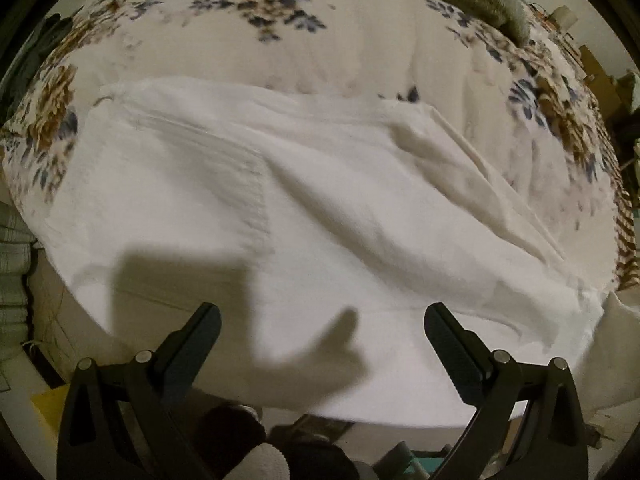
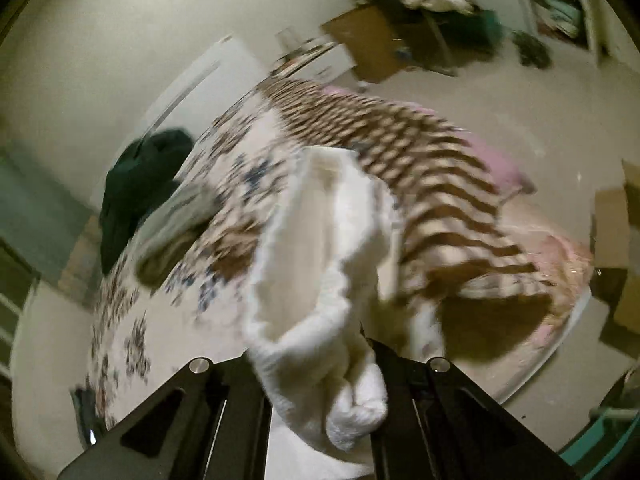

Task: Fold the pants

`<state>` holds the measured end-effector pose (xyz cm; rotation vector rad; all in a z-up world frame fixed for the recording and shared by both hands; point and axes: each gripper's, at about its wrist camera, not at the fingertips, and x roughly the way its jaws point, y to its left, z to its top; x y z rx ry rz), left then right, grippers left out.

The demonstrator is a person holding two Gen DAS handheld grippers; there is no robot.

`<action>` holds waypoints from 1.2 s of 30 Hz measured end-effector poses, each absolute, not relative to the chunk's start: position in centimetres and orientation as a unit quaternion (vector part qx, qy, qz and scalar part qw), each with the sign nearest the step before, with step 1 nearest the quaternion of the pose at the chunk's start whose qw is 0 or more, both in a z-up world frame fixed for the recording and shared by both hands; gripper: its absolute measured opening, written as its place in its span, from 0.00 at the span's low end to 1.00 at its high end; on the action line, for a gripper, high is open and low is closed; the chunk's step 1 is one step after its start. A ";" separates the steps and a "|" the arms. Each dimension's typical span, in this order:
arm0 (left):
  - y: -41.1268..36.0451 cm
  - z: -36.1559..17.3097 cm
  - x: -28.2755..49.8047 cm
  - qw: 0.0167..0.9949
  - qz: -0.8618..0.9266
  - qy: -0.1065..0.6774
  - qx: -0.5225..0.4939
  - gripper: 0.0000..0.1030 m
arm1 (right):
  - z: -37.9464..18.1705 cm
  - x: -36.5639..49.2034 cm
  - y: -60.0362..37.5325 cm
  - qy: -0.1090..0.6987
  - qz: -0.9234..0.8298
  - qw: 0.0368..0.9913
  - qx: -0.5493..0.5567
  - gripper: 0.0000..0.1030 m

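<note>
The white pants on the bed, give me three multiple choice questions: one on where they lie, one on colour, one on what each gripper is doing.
1. Where do the pants lie?
A. on the floral bedspread
B. on the floor
C. on a chair

2. What colour are the pants?
A. black
B. white
C. red

3. What state are the grippers in?
A. both open
B. left gripper open, right gripper shut on cloth
C. both shut on cloth

Answers:
1 A, flower print surrounds them.
2 B, the fabric is plain white.
3 B, the left fingers stand apart and empty; white fabric bunches between the right ones.
</note>
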<state>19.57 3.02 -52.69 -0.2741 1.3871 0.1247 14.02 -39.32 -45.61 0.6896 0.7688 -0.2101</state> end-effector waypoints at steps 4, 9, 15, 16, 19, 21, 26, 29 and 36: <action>5.7 -51.9 19.0 0.747 0.049 0.650 -0.128 1.00 | -46.3 14.6 -38.6 0.400 -0.164 0.854 0.289 0.05; 7.4 -51.1 19.2 0.756 0.031 0.644 -0.115 1.00 | -48.8 11.6 -45.9 0.393 -0.264 0.791 0.387 0.05; 4.9 -50.9 19.4 0.750 0.007 0.650 -0.122 1.00 | -47.0 10.3 -46.2 0.365 -0.260 0.805 0.388 0.06; 4.6 -50.8 19.5 0.750 0.004 0.650 -0.123 1.00 | -46.1 10.7 -45.0 0.365 -0.246 0.817 0.372 0.06; 4.1 -50.0 19.7 0.755 -0.002 0.644 -0.126 1.00 | -43.1 12.5 -40.0 0.367 -0.183 0.849 0.335 0.06; 4.1 -49.7 20.1 0.756 -0.002 0.641 -0.132 1.00 | -41.6 13.9 -35.1 0.373 -0.134 0.870 0.292 0.06; 6.1 -48.6 19.9 0.762 0.003 0.633 -0.138 1.00 | -43.0 16.7 -24.7 0.405 -0.039 0.882 0.239 0.06; 8.2 -48.1 19.5 0.768 0.014 0.625 -0.142 1.00 | -46.2 18.1 -18.5 0.439 0.006 0.873 0.214 0.06; 14.5 -49.2 18.3 0.770 0.058 0.622 -0.131 1.00 | -55.2 19.9 -5.6 0.521 0.075 0.834 0.163 0.06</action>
